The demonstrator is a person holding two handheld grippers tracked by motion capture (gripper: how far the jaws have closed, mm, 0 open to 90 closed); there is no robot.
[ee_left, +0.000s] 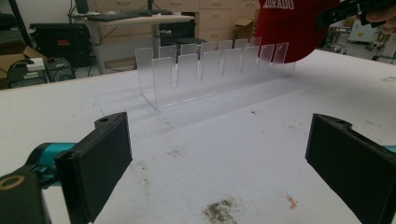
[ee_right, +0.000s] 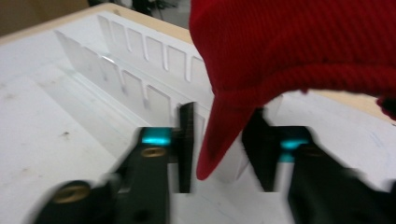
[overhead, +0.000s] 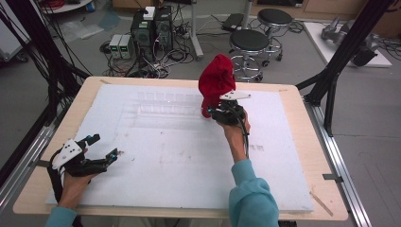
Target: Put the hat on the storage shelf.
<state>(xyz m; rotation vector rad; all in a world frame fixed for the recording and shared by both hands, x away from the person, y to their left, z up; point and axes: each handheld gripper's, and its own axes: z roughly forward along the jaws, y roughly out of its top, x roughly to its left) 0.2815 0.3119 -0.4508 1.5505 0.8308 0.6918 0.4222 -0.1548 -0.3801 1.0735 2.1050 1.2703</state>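
Item: red cap (overhead: 216, 78), raised above the far right end of the clear slotted rack (overhead: 163, 105) on the white worktop (overhead: 179, 161). My right claw (overhead: 222, 113) is under it, jaws either side of the hanging brim; whether they pinch it I cannot tell, a gap shows in the blurred right gripper view. The rack's long axis runs left to right, directly below and beside the cap. My left claw (overhead: 106, 149) rests released, well apart at the near left corner. Lettering on cap: "ORADO", partly cut off.
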